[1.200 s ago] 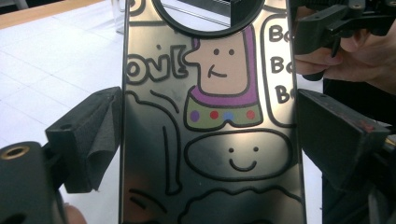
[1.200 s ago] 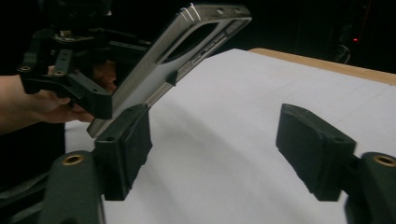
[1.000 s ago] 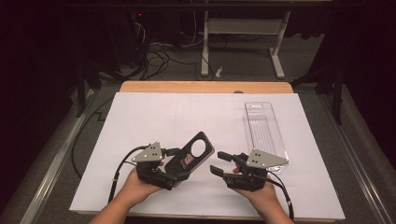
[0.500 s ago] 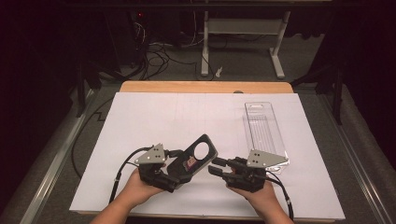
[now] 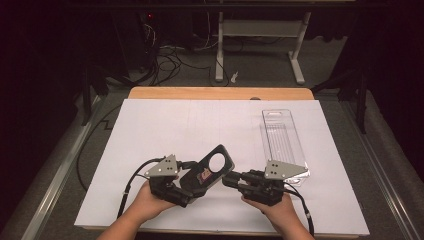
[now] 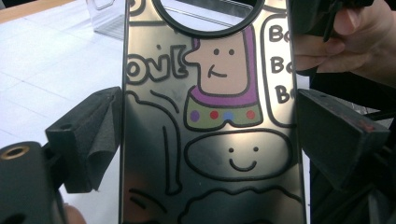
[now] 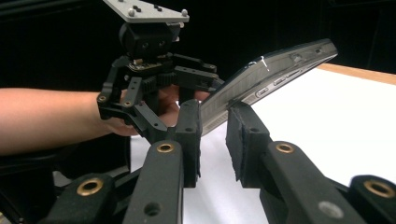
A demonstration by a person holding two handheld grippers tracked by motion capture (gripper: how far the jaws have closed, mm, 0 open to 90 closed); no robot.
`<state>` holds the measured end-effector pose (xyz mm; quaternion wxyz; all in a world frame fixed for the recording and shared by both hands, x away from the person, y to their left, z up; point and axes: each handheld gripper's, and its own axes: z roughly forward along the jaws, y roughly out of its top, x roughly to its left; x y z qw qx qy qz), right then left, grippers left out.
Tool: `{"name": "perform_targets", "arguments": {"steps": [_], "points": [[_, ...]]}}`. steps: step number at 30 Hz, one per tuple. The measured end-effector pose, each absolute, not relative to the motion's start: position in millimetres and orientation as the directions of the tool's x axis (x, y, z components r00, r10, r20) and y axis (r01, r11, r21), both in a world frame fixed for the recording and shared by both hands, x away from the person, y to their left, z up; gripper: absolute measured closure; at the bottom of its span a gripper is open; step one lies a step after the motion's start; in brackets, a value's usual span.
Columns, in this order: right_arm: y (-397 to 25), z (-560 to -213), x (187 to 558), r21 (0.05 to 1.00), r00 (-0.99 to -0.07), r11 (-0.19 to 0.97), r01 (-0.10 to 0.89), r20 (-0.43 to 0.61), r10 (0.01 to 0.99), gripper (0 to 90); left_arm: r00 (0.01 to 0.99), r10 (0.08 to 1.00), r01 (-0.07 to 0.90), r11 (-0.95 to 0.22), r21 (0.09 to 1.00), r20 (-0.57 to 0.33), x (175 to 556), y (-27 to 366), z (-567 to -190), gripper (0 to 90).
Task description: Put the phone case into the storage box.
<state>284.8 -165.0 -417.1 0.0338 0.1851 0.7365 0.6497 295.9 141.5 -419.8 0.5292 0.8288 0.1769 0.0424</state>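
— What differs from a second ago?
— Your left tool [image 5: 196,181] has tilted the phone case [image 5: 210,169] higher above the bench [image 5: 150,130], and your right tool [image 5: 231,179] has closed in on its edge.
— Their grip?
— Left clamps the case's sides; right's jaws sit narrow, the case edge between them, contact unclear.
— Containers?
— The clear plastic tray [image 5: 282,140], far right, holds nothing I can make out.

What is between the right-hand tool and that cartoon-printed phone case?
Nothing visible. The right tool stands open at the edge of the glossy black cartoon phone case, which the left tool holds tilted above the white table.
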Motion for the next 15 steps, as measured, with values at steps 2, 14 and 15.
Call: {"name": "perform_targets", "arguments": {"steps": [2,14,15], "points": [[-165.0,-417.1,285.3,0.969,-0.929,0.083,0.233,0.197,0.313,76.4,0.934,0.337,0.248,-0.376,0.893,-0.117,295.7,141.3,-419.6,13.1],[-165.3,-417.8,287.2,0.964,-0.93,0.059,0.26,0.233,0.284,76.4,0.938,0.322,0.249,-0.377,0.892,-0.125,295.5,139.7,-420.5,13.0],[-165.3,-417.9,287.2,0.964,-0.93,0.058,0.261,0.235,0.283,76.4,0.938,0.322,0.249,-0.377,0.892,-0.125,295.5,139.7,-420.5,13.1]]}}
